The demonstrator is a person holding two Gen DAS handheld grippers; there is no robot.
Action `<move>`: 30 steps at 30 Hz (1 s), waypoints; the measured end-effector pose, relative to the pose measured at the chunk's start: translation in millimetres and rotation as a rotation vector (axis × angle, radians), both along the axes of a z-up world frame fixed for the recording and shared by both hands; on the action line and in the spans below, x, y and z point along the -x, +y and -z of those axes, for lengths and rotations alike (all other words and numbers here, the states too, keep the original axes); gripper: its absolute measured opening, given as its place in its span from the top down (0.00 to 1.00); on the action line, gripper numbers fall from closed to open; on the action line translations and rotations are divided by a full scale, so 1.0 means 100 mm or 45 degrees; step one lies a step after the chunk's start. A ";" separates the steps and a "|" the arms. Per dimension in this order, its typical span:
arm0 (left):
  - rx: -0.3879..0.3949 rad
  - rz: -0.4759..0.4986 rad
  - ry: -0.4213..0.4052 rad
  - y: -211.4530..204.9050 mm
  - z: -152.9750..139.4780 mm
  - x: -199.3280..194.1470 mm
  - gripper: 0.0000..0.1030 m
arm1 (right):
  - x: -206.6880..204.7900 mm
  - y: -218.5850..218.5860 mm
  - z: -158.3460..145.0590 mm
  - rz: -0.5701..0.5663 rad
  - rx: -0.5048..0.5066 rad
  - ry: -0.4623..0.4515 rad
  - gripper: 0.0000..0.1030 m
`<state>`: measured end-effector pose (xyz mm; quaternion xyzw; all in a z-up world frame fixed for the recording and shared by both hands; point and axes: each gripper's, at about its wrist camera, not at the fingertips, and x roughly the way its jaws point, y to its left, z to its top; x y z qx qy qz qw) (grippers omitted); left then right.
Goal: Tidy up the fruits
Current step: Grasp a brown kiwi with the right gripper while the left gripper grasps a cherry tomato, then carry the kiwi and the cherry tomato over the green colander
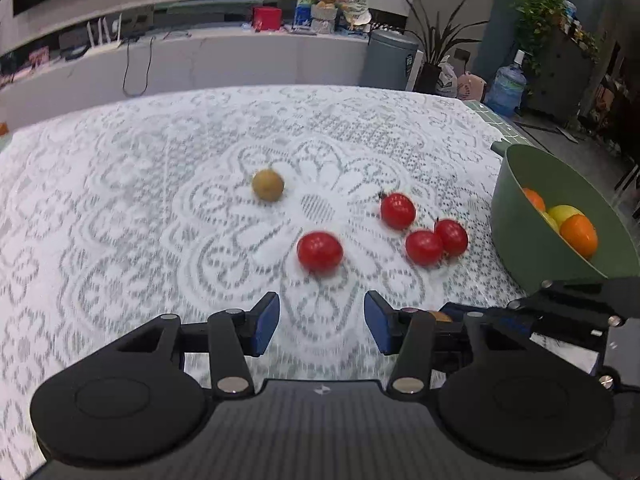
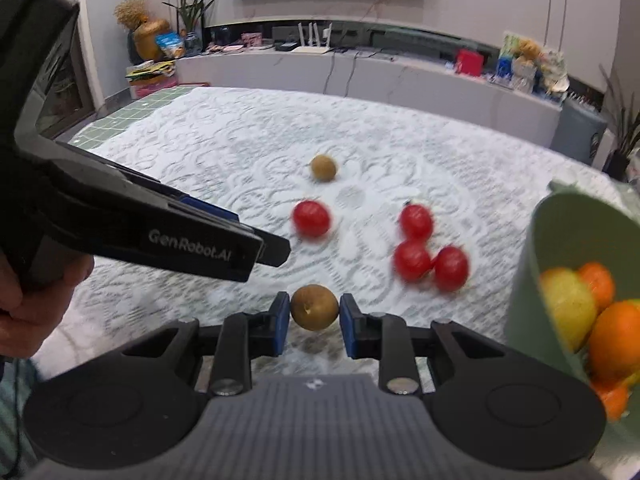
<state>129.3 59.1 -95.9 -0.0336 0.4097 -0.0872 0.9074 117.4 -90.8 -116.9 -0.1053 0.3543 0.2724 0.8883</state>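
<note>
The bench [image 1: 120, 208] in front of you is covered edge to edge by a white lace cloth.

At its right edge stands a green bowl [image 1: 520, 216]. It holds oranges [image 1: 580, 234] and yellow-green fruit [image 1: 564, 213].

Your left tool [image 1: 321, 322] hovers over the near part of the cloth. Its blue pads [image 1: 266, 322] stand apart with only cloth visible between them; it grips nothing. In the right wrist view it enters from the left as a black housing, with your hand [image 2: 24, 300] wrapped around its grip.

Your right tool [image 2: 314, 322] sits just right of the left one, near the bowl. Its pads are closed on a brown round fruit [image 2: 315, 307], one pad touching each side. From the left wrist view only a sliver of that fruit shows behind the linkage.

Four red cherry tomatoes lie loose on the cloth:
- One single tomato [image 1: 320, 251] lies directly ahead of the left tool.
- One tomato [image 1: 398, 211] lies farther right and farther off.
- A touching pair [image 1: 436, 242] lies just beside that one, nearest the bowl but apart from it.

A second brown round fruit [image 1: 268, 185] rests alone near the cloth's centre, beyond the tomatoes and well apart from both tools.
</note>
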 end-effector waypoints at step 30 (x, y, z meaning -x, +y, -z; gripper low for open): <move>-0.031 -0.015 -0.016 -0.15 0.00 -0.26 0.66 | -0.11 -0.16 -0.13 0.074 -0.017 -0.045 0.77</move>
